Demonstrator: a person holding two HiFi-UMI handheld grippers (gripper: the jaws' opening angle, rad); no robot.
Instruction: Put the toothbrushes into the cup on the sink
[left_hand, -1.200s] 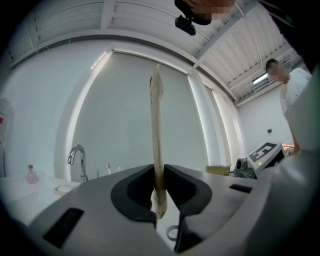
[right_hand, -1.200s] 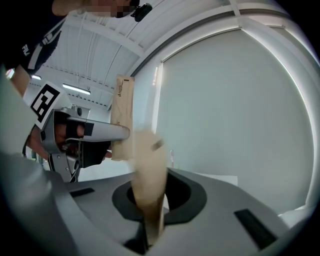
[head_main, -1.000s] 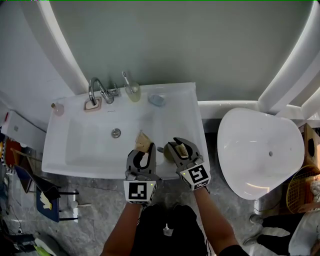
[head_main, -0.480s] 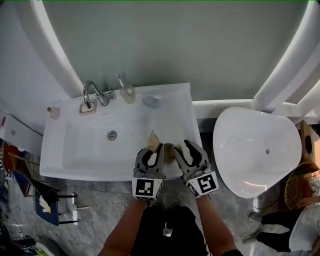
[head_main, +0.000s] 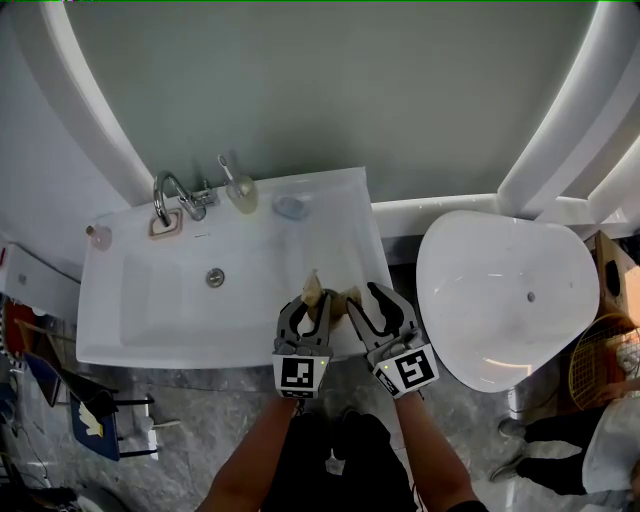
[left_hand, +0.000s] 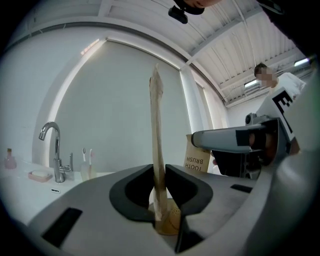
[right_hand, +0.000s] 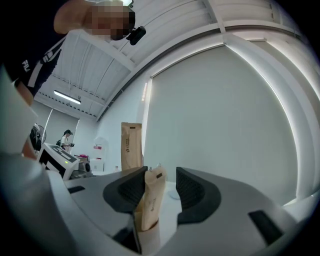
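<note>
My left gripper (head_main: 312, 306) (left_hand: 160, 187) is shut on a tall kraft paper toothbrush packet (head_main: 313, 288) (left_hand: 157, 130), held upright and edge-on over the front right rim of the white sink (head_main: 130, 345). Close to its right, my right gripper (head_main: 372, 300) (right_hand: 160, 186) is open; its jaws have just opened. A second kraft packet (right_hand: 151, 197) (left_hand: 197, 156) stands between them and leans on the left jaw, with a gap on its right. A tan cup-like rim (left_hand: 169, 222) shows under the jaws. A clear cup (head_main: 241, 192) with toothbrushes stands by the tap.
A chrome faucet (head_main: 165, 193), a pink soap dish (head_main: 165, 225), a small pink bottle (head_main: 98, 236) and a blue object (head_main: 290, 207) line the sink's back ledge. The drain (head_main: 215, 277) lies in the basin. A white oval fixture (head_main: 510, 300) stands at the right.
Both grippers have shifted right along the sink's front rim. The right jaws, closed on their packet at first, have opened wide; the packet stays between them. The left keeps its grip.
</note>
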